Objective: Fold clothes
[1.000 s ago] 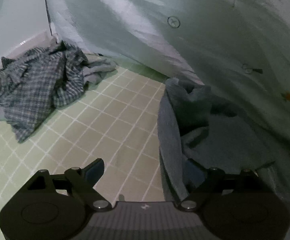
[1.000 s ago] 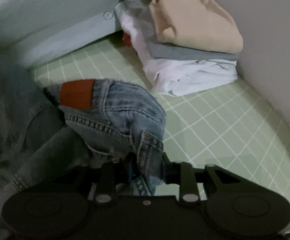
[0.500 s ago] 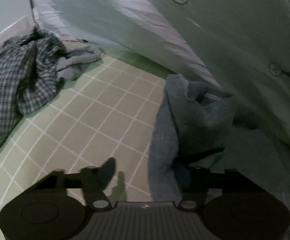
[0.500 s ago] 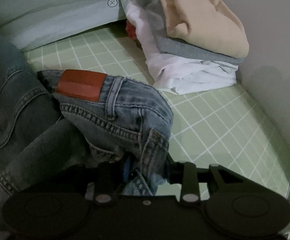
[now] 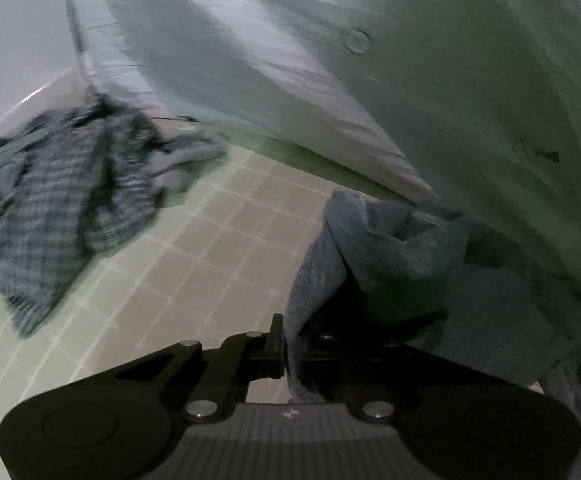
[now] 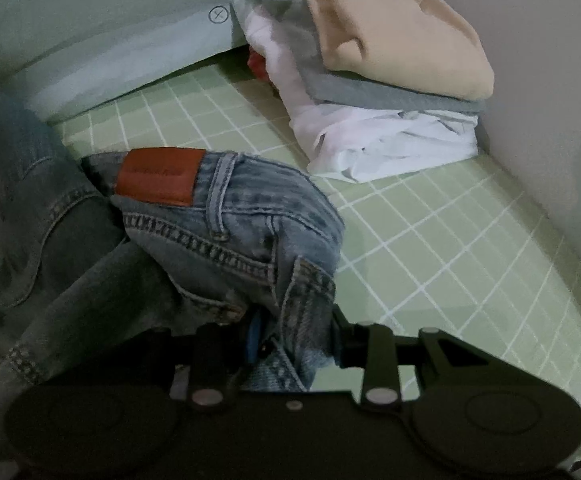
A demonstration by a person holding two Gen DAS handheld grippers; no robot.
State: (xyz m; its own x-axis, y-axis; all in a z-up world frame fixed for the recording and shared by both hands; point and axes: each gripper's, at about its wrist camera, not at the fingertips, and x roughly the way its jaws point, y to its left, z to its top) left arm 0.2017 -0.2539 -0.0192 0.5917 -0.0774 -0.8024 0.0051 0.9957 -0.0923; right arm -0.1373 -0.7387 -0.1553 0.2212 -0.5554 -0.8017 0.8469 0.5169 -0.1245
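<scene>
At the bottom of the right wrist view, the right tool (image 6: 290, 340) is clamped on the jeans (image 6: 226, 232) at the waistband, below the leather patch (image 6: 158, 176). The left tool (image 5: 294, 354) pinches a denim fold low in its own frame. Both grips should probably lift evenly to keep the fabric taut. Farther off, a folded stack (image 6: 374, 80) sits upper right on the green table (image 6: 450, 248); a plaid shirt (image 5: 62, 204) lies crumpled at left.
</scene>
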